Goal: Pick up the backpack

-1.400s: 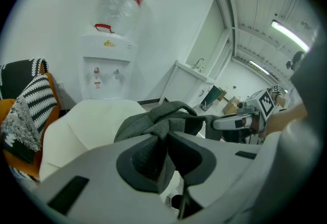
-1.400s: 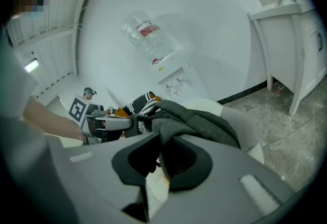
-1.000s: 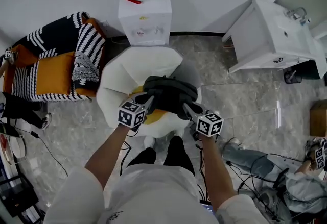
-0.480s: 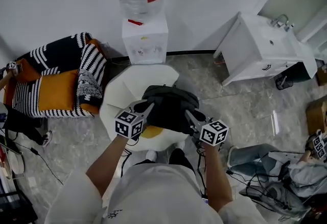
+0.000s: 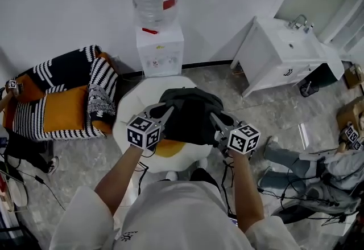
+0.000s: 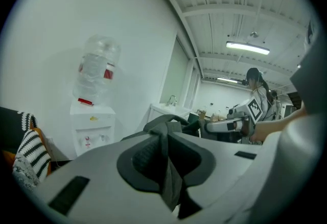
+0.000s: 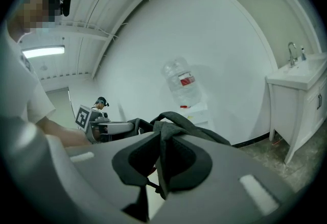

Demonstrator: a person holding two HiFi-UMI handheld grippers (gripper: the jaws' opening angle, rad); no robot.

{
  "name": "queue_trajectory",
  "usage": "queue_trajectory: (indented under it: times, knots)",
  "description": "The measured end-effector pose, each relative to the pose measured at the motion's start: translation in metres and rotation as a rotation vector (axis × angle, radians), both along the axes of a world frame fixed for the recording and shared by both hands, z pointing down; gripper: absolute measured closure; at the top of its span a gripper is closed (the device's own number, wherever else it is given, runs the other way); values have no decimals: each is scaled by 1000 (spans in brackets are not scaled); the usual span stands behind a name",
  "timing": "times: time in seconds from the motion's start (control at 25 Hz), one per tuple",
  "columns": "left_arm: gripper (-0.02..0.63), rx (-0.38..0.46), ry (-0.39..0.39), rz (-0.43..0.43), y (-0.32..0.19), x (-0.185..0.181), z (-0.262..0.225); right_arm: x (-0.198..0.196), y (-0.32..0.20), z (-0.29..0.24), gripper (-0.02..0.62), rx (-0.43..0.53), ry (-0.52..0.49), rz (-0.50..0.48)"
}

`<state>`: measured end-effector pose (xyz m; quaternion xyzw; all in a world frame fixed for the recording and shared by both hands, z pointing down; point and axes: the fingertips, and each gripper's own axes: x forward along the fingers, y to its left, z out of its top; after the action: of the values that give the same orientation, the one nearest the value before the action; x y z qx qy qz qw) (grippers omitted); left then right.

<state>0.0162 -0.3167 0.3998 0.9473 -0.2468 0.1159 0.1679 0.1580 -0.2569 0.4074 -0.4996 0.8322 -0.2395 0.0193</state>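
Fingers of the left gripper (image 5: 164,111) and right gripper (image 5: 216,120) clamp backpack (image 5: 190,115) fabric at opposite sides, likely to lift it level

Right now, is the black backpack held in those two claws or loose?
Held. The left gripper and the right gripper each pinch a fold of the backpack, which stretches between them over the white chair.

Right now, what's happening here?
A person holds a gripper in each hand. The left gripper and right gripper are each shut on the fabric of a black backpack, one at either side, holding it over a white round seat near a water dispenser.
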Motion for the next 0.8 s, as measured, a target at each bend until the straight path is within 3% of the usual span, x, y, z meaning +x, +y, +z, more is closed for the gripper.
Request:
queue_trajectory:
  times: [0.16, 0.4, 0.8]
  knots:
    - [575, 17, 27, -10, -26, 2, -14, 2, -26, -14, 557, 19, 16, -3]
    - [575, 75, 38, -30, 19, -4, -44, -3, 18, -41, 557, 65, 2, -33]
    - [575, 130, 41, -101, 19, 5, -82, 11, 9, -80, 555, 103, -10, -126]
